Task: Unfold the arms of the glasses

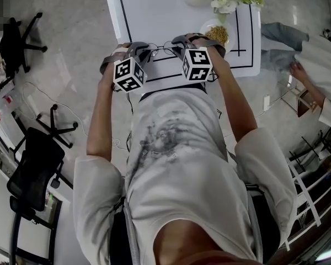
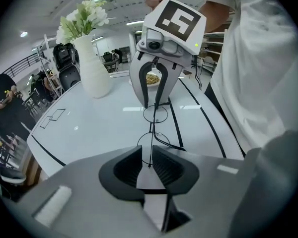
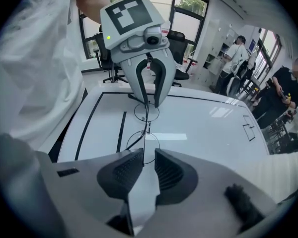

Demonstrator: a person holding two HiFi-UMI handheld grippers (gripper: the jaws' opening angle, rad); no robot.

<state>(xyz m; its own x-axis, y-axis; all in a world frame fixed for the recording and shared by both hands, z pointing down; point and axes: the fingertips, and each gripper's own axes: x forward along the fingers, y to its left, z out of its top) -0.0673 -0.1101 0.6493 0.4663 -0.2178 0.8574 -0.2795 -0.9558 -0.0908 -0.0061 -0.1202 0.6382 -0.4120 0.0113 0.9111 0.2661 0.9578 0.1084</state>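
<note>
Glasses (image 1: 163, 49) with thin dark wire rims and round lenses hang stretched between the two tongs, over the near part of the white bench (image 1: 154, 10), at 12 o'clock from the person's chest in the head view. They appear to be held clear of the surface rather than lying on it.

The left tongs (image 1: 140, 52) are closed to a narrow slot, and in the left gripper view the frame's near end sits pinched in that slot (image 2: 149, 165). The right tongs (image 1: 182, 44) stand the same way on the opposite end, with the wire lying against one ribbed pad (image 3: 139, 158). Each gripper view shows the other tongs straight ahead at 12 o'clock, with the fingertips drawn together on the far end of the frame. The two lenses line up one behind the other between them. One thin arm (image 2: 171, 144) bows out from the near lens toward the person's shirt.

A bowl of yellowish food (image 1: 216, 33) sits on the bench at about 2 o'clock from the glasses, just beside the right tongs. A white vase of white flowers (image 2: 93, 68) stands beyond it, at about 1 o'clock. Black lines (image 1: 123, 4) are marked on the bench top.
</note>
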